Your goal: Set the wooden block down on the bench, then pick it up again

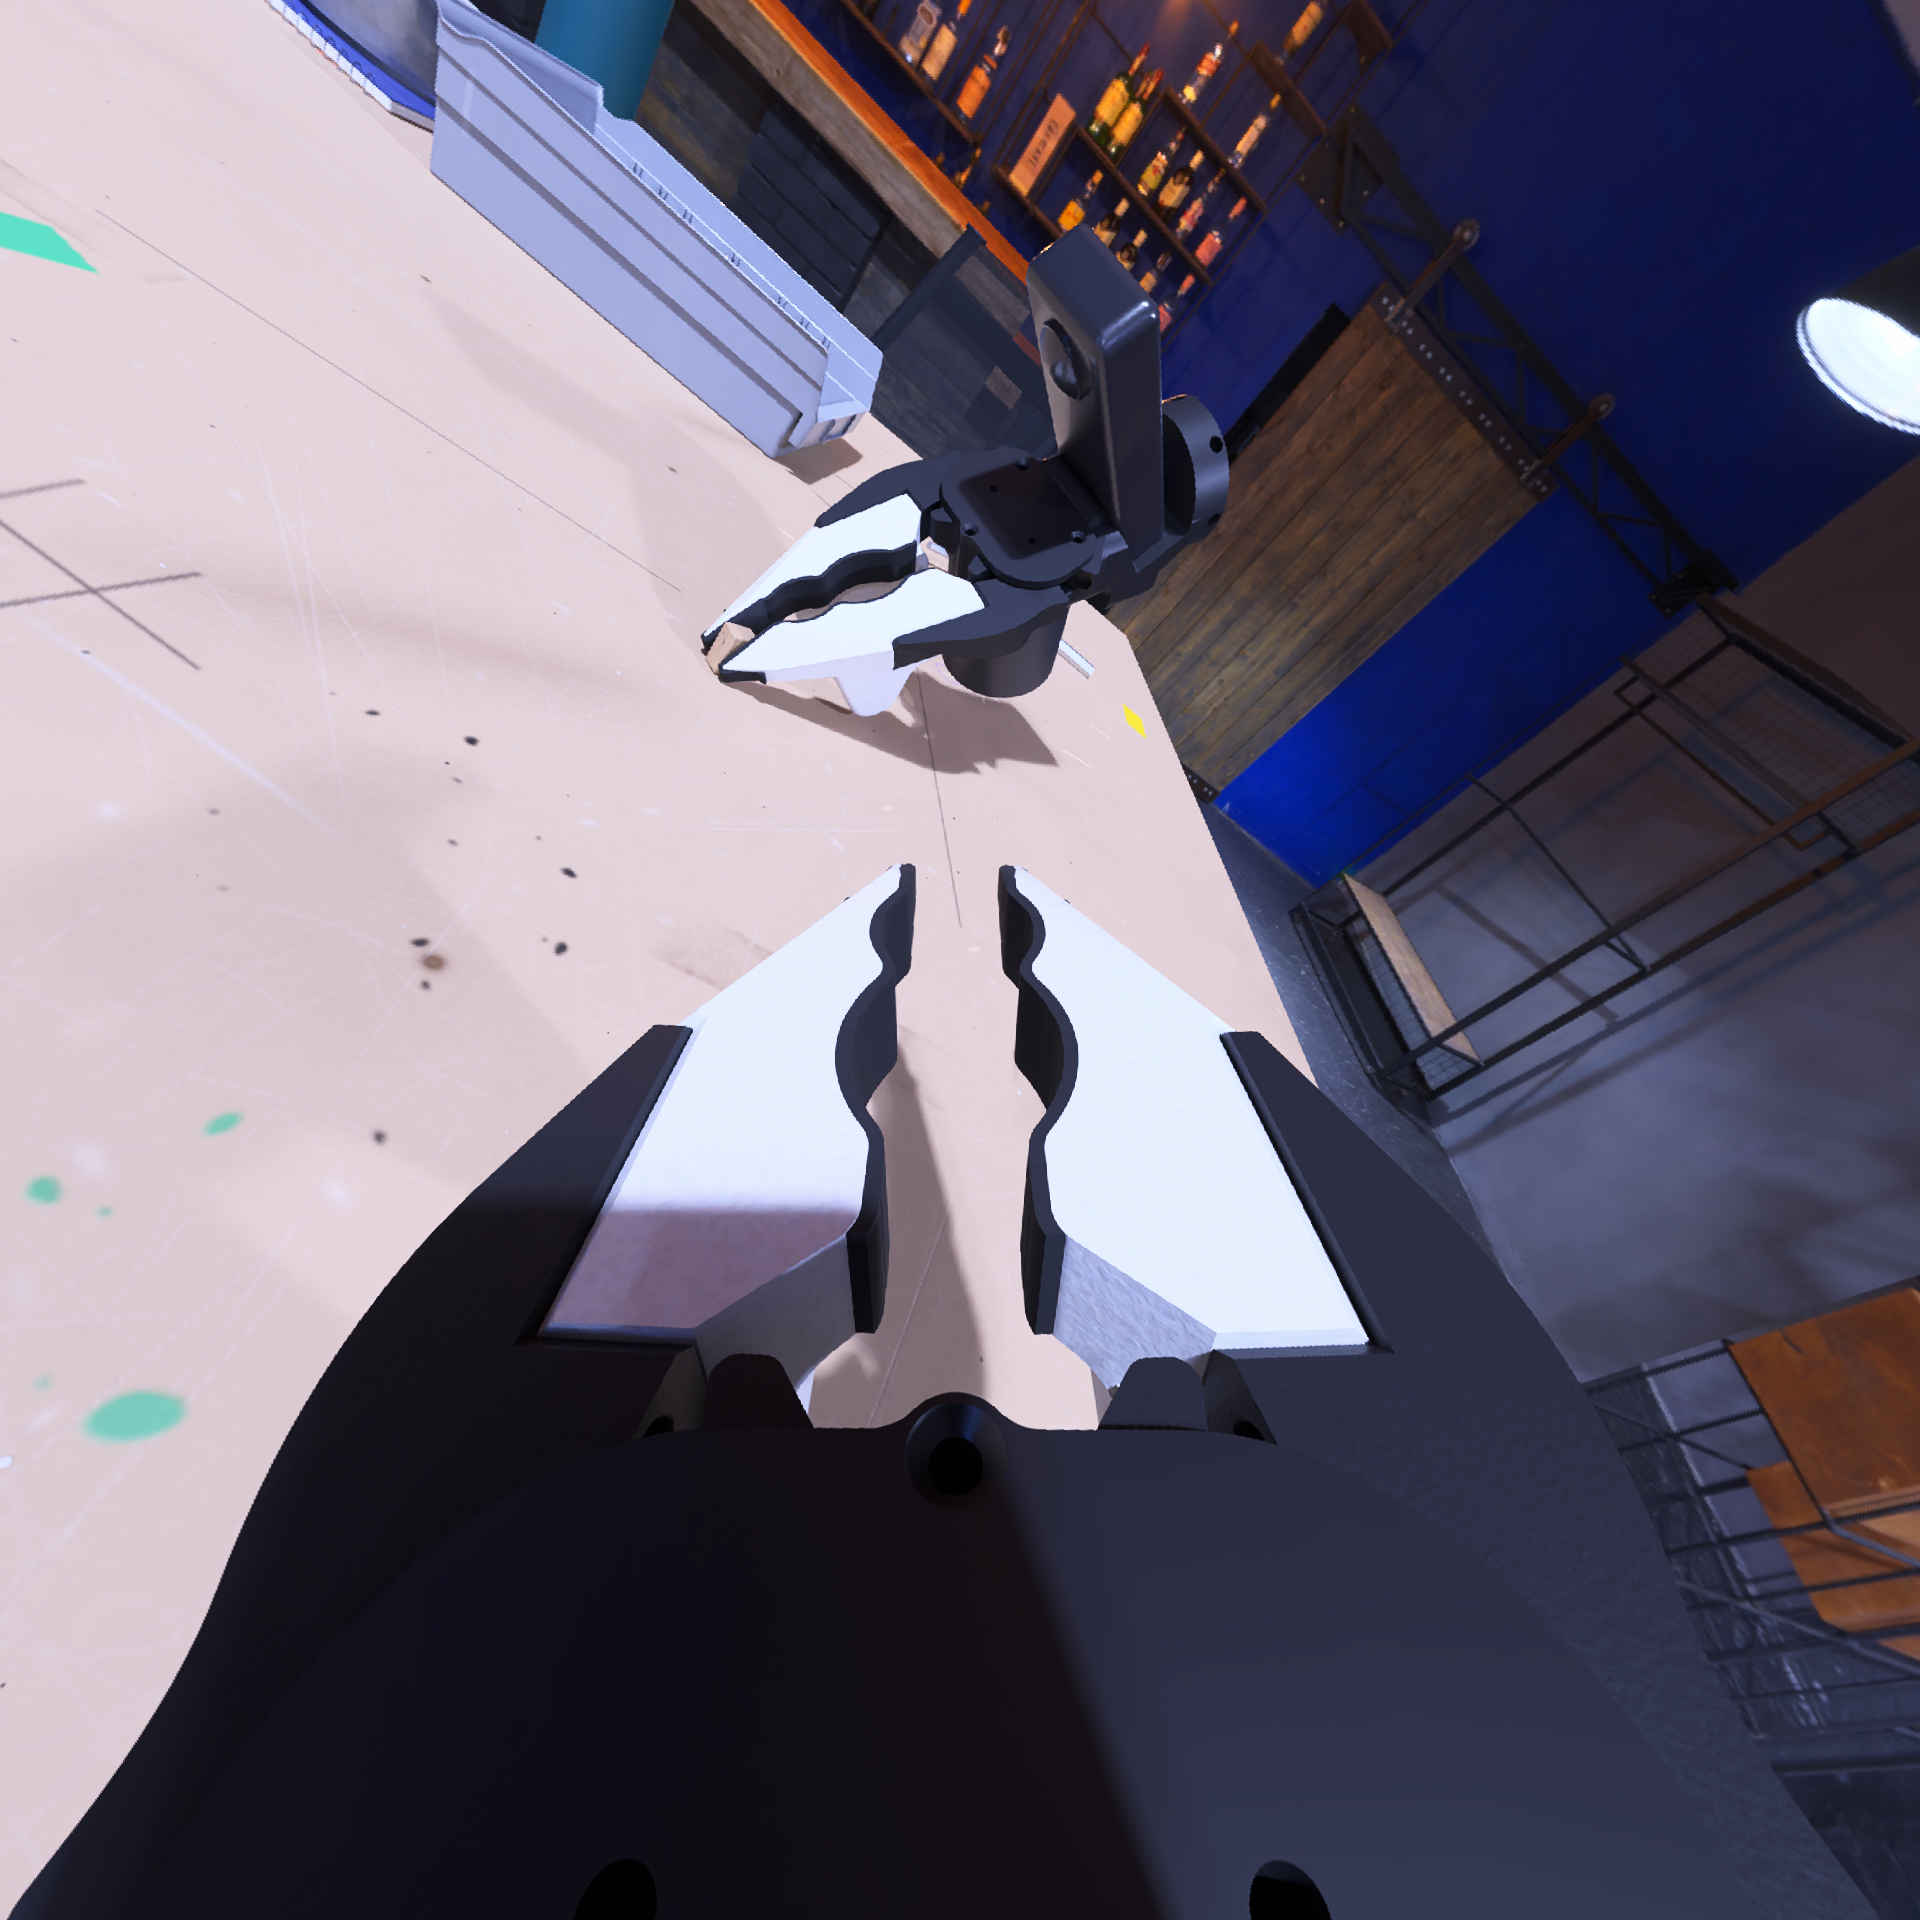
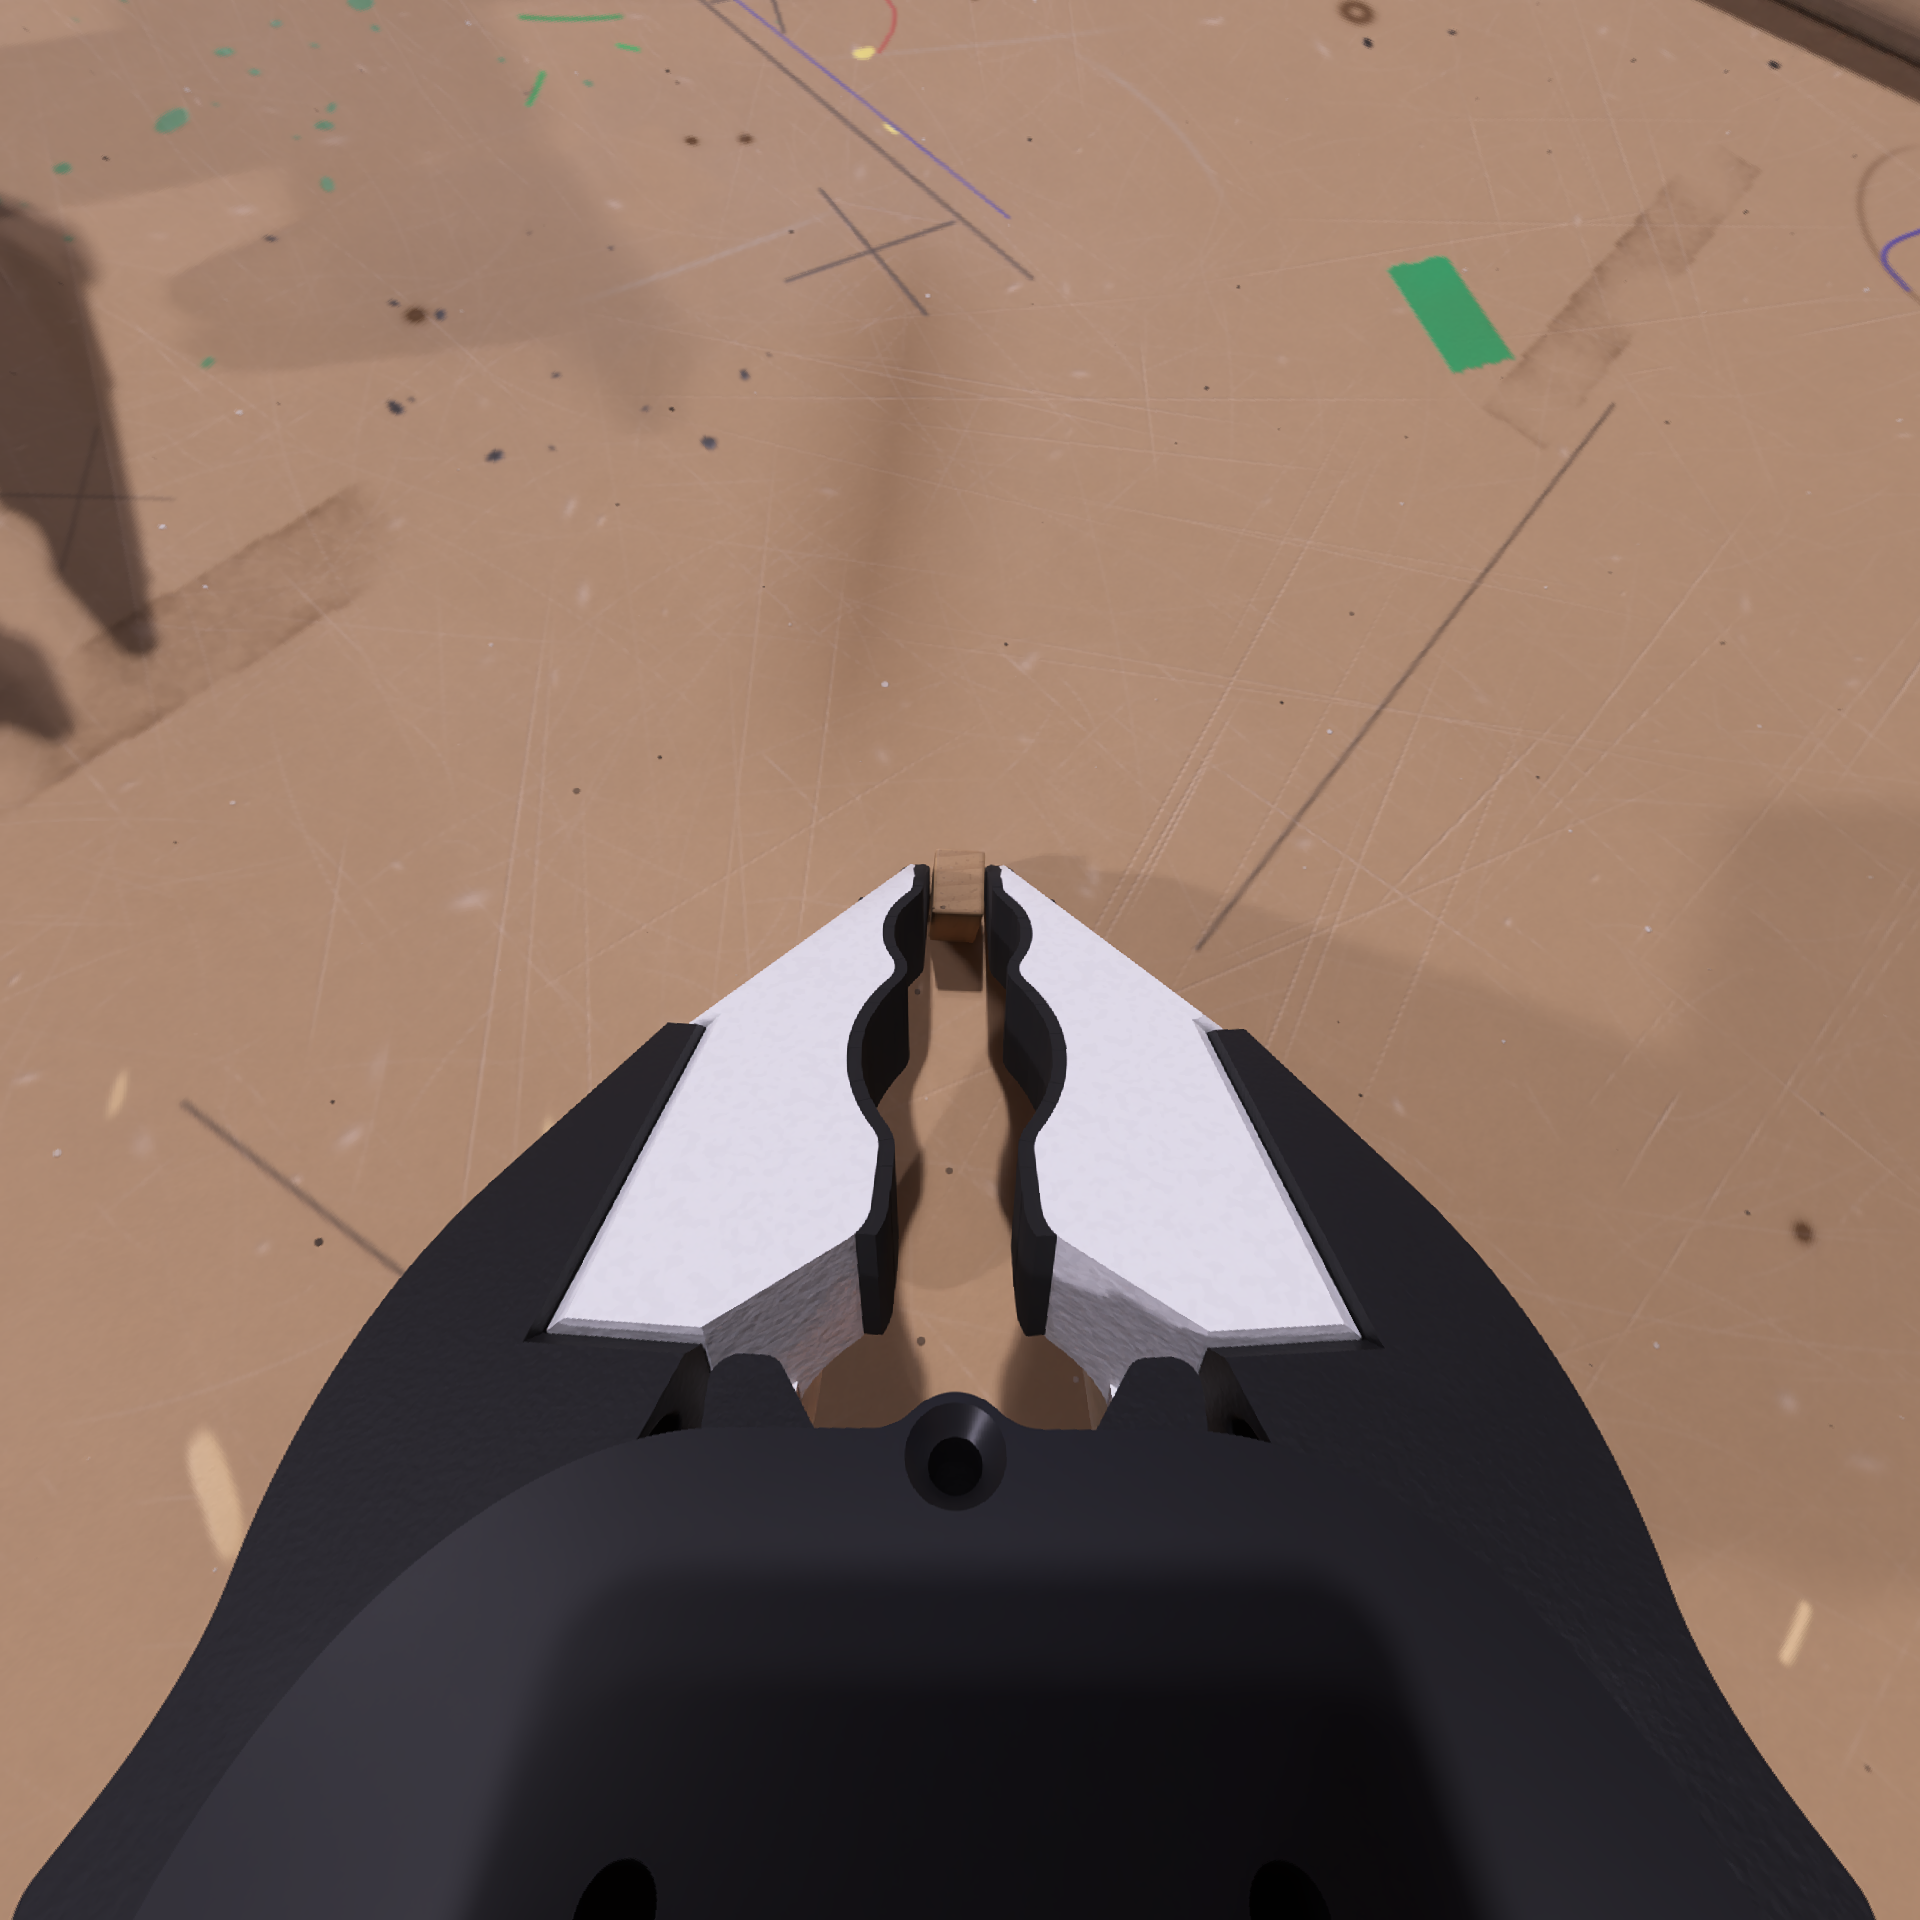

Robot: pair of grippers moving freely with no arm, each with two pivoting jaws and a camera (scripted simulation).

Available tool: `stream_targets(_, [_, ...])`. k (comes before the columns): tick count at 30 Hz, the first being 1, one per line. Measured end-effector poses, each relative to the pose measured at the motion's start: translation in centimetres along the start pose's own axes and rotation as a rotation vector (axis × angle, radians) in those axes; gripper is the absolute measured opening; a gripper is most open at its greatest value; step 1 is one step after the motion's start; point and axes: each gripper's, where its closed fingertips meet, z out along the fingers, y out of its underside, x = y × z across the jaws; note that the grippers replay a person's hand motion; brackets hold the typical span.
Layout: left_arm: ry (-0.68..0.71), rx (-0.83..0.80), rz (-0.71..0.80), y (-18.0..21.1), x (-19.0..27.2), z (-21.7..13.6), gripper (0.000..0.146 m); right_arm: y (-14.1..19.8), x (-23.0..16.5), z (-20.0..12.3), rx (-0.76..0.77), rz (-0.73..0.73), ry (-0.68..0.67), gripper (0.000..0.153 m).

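Observation:
A small wooden block (image 2: 956, 896) sits between the fingertips of my right gripper (image 2: 956, 878), which is shut on it. The block is at or just above the tan bench (image 2: 623, 675), with its shadow right under it; I cannot tell if it touches. In the left wrist view the right gripper (image 1: 730, 652) points down-left at the bench, with the block (image 1: 717, 652) showing at its tips. My left gripper (image 1: 956, 878) is open by a narrow gap and empty. It hovers over the bench (image 1: 364, 623), short of the right gripper.
A grey plastic bin (image 1: 644, 239) stands at the back of the bench with a teal cylinder (image 1: 603, 42) behind it. The bench edge (image 1: 1195, 758) runs close to the right of both grippers. A green tape strip (image 2: 1449, 312) lies far ahead on the right.

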Motion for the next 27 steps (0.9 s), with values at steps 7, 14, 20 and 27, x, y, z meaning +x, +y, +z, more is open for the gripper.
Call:
stream_targets(7, [0.000,0.005,0.000,-0.1,0.0,-0.1,0.015,0.0,0.2,0.0,-0.005,-0.011,0.018,0.008])
stream_targets(14, [0.000,0.006,-0.001,-0.1,0.1,0.0,0.014,-0.3,0.1,-0.2,0.014,-0.012,0.019,0.009])
stream_targets(20, [-0.002,0.009,-0.004,-0.1,0.0,0.0,0.014,-3.0,-0.6,-1.0,0.150,-0.004,0.007,0.009])
stream_targets(27, [0.000,0.009,-0.012,-0.1,-0.1,0.1,0.014,-7.6,-4.8,-1.3,0.380,0.064,-0.177,0.009])
